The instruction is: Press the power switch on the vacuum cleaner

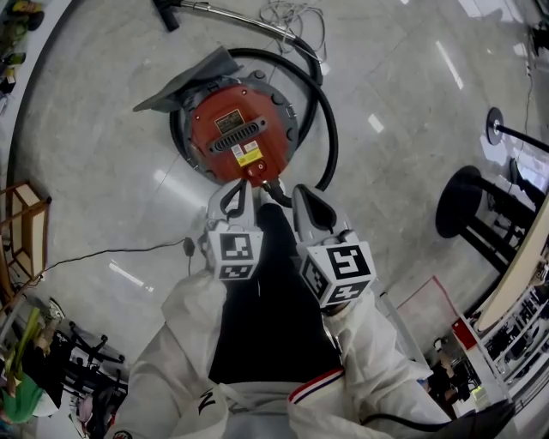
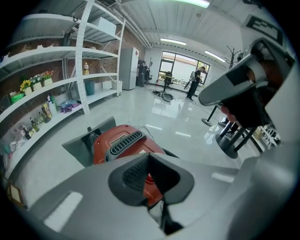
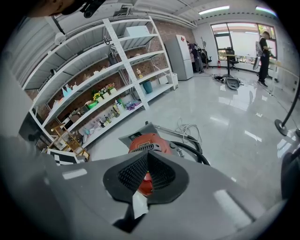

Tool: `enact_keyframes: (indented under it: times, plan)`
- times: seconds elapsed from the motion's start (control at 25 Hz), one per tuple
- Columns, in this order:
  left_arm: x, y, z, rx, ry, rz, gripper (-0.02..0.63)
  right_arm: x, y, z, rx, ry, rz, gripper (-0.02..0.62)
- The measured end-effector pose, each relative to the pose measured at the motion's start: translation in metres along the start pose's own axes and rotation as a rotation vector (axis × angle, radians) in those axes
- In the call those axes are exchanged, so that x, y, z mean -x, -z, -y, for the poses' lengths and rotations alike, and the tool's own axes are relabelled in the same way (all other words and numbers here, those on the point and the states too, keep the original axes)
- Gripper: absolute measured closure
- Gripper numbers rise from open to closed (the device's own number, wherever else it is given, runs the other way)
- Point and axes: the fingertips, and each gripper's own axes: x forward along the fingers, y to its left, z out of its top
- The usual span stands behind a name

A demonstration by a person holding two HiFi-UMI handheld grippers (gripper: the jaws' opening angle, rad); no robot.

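A round red vacuum cleaner (image 1: 240,129) stands on the glossy floor, with a grey vent grille and a yellow label (image 1: 250,155) on its lid. I cannot make out a switch. My left gripper (image 1: 241,183) is shut, and its tips hover over the lid's near edge just below the label. My right gripper (image 1: 302,194) is also shut; it sits beside the left one, off the vacuum's near right rim. In the left gripper view, the vacuum cleaner (image 2: 117,145) fills the space just beyond the closed left gripper (image 2: 149,157). In the right gripper view, the vacuum cleaner (image 3: 148,140) lies farther off past the closed right gripper (image 3: 147,154).
A black hose (image 1: 331,129) loops round the vacuum's right side, and a metal wand (image 1: 249,19) lies beyond. A grey flap (image 1: 184,81) sticks out at its far left. A thin cable (image 1: 111,251) crosses the floor at left. A black stool (image 1: 463,201) stands right; shelving (image 2: 56,93) lines the left wall.
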Motion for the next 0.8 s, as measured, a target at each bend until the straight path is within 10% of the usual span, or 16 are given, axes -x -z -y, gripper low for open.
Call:
enact_keyframes:
  times: [0.8]
  plan:
    - [-0.043, 0.043, 0.011, -0.053, 0.021, -0.116, 0.606, 0.002, 0.002, 0.004, -0.017, 0.007, -0.009, 0.595]
